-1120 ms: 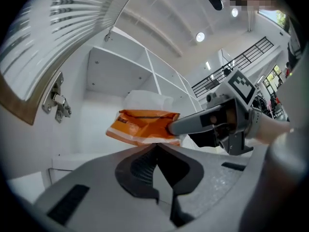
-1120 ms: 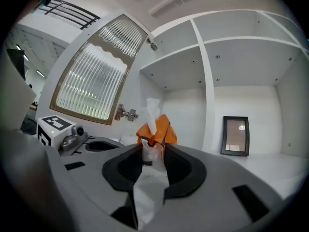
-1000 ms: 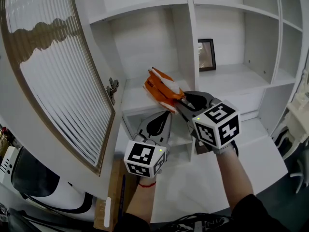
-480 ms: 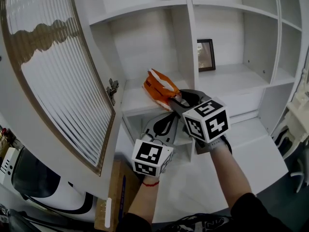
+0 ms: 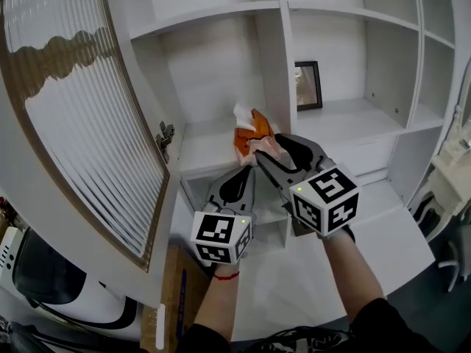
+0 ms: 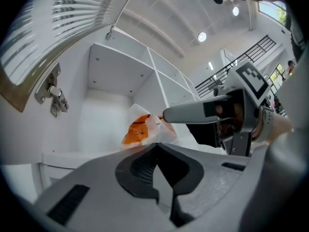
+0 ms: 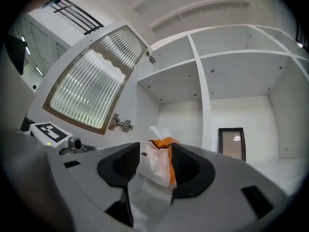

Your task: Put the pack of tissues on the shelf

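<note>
The pack of tissues [image 5: 252, 134], orange and white plastic, rests on the white shelf board [image 5: 202, 151] in the left compartment, its end tilted up. My right gripper [image 5: 268, 147] reaches in around it. Its jaws are opening: in the right gripper view the pack [image 7: 160, 160] stands between them, with a gap on the left and the right jaw next to its orange side. My left gripper [image 5: 246, 172] hangs shut and empty just below the shelf's front edge. In the left gripper view the pack [image 6: 138, 131] shows beyond the shut jaws, under one right finger [image 6: 193, 114].
An open cabinet door [image 5: 81, 123] with ribbed glass swings out at the left, its hinge [image 5: 163, 134] by the shelf. A vertical divider [image 5: 269, 65] bounds the compartment on the right. A dark picture frame [image 5: 307, 85] stands in the neighbouring compartment. Lower cubbies [image 5: 272, 215] lie underneath.
The right gripper has carried the pack deeper into the compartment and down onto the shelf board, and its jaws have widened. The left gripper has stayed below the shelf.
</note>
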`<act>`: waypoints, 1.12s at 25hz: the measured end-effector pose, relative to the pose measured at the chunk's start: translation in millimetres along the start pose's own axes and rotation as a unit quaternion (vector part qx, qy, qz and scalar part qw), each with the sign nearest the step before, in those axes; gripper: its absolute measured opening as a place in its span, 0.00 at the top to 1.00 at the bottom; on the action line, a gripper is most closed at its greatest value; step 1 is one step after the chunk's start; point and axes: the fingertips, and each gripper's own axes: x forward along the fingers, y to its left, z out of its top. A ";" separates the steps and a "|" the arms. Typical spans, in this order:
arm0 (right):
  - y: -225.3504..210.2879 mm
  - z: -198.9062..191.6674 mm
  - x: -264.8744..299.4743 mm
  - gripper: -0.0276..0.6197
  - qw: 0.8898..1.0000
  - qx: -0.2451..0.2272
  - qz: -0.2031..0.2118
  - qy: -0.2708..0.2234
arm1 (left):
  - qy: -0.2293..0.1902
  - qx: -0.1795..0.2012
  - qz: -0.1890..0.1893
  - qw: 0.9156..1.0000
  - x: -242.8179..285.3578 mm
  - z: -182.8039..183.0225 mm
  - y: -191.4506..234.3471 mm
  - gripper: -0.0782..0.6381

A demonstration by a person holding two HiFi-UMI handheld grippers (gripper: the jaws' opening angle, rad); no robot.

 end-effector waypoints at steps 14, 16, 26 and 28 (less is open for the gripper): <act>-7.3 -34.7 13.5 0.87 0.995 -0.056 -0.034 0.078 | -0.011 -0.012 -0.018 1.000 -1.3 -1.6 0.8 0.88; -10.5 -35.4 19.4 0.87 0.994 -0.062 -0.040 0.084 | -0.012 -0.013 -0.018 1.000 -4.7 -2.8 2.6 0.88; -19.3 -41.4 40.8 0.87 0.992 -0.053 -0.053 0.101 | -0.008 -0.020 -0.009 1.000 -13.4 -11.0 12.3 0.88; -19.7 -41.7 44.1 0.87 0.992 -0.055 -0.057 0.097 | -0.006 -0.022 -0.008 1.000 -13.9 -13.4 13.8 0.88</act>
